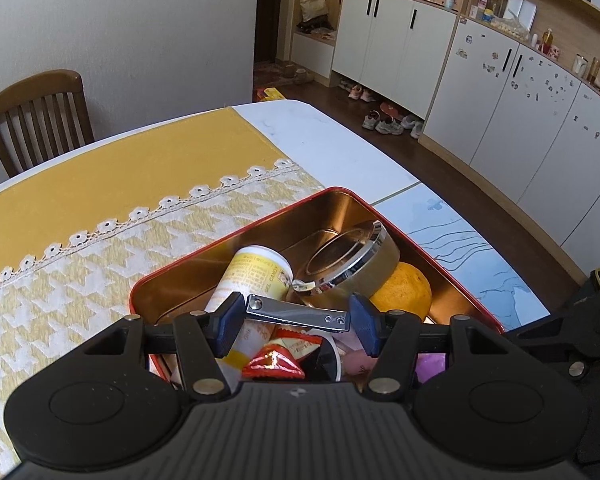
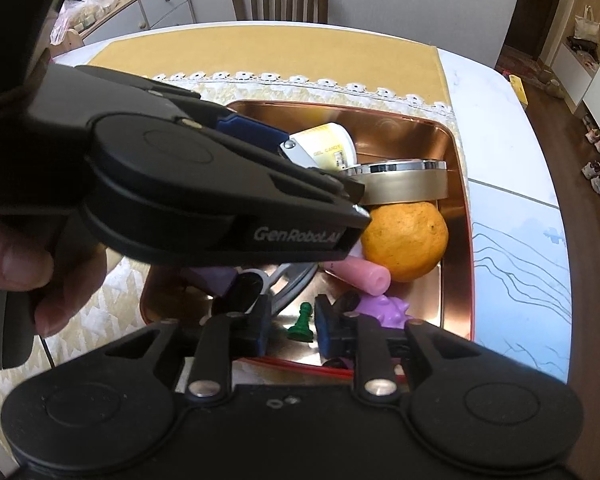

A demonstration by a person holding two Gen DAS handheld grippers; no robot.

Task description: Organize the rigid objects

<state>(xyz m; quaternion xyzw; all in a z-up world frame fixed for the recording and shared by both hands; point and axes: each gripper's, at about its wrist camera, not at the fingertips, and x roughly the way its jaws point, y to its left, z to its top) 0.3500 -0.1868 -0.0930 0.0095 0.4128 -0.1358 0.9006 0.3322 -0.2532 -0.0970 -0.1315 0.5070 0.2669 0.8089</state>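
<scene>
My left gripper [image 1: 296, 316] is shut on a silver nail clipper [image 1: 296, 314], held crosswise by its ends above the red tin box [image 1: 340, 192]. The box holds a yellow candy tube [image 1: 256, 276], a round metal tin [image 1: 348, 256], an orange [image 1: 404, 292] and red wrappers [image 1: 274, 364]. In the right wrist view my right gripper [image 2: 292, 326] is open and empty over the box's near edge [image 2: 456, 240], above a green chess pawn [image 2: 302, 322]. The orange [image 2: 408, 240], a pink cylinder [image 2: 364, 278], a purple toy [image 2: 384, 310] and the clipper [image 2: 296, 152] show there. The left gripper body [image 2: 180, 192] hides the box's left part.
The box stands on a yellow and white houndstooth cloth [image 1: 80, 272] with a lace strip on a white table [image 1: 340, 148]. A wooden chair [image 1: 36, 116] stands at the far side. White cabinets [image 1: 500, 92] and shoes on the floor lie to the right.
</scene>
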